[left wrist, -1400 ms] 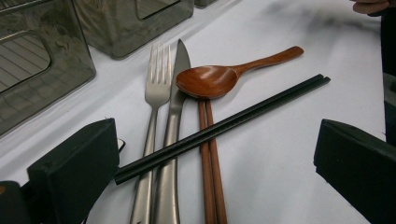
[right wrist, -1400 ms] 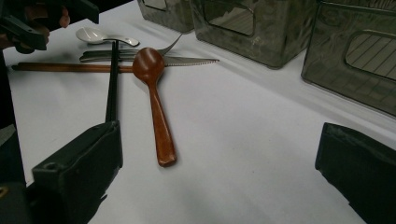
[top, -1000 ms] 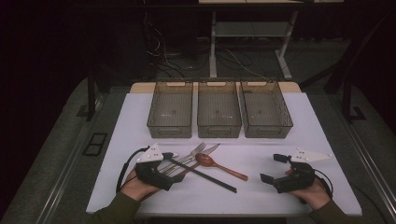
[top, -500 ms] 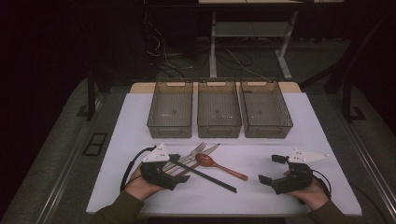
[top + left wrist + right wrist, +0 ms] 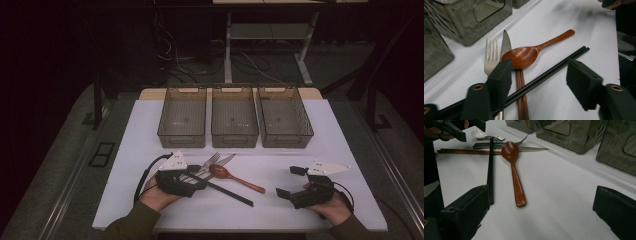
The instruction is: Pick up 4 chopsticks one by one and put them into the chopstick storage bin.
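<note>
Your left gripper (image 5: 537, 77) has just been closing, its jaws apart astride the black chopsticks (image 5: 549, 73), seemingly not yet pressing them. They lie on the bench (image 5: 280, 165) across the brown chopsticks (image 5: 521, 95), beside the wooden spoon (image 5: 529, 55). Your right gripper (image 5: 292, 181) rests wide apart.

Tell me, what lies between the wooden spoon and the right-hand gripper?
Bare white table, seen from the high view: nothing lies between the wooden spoon and the right gripper.
</note>
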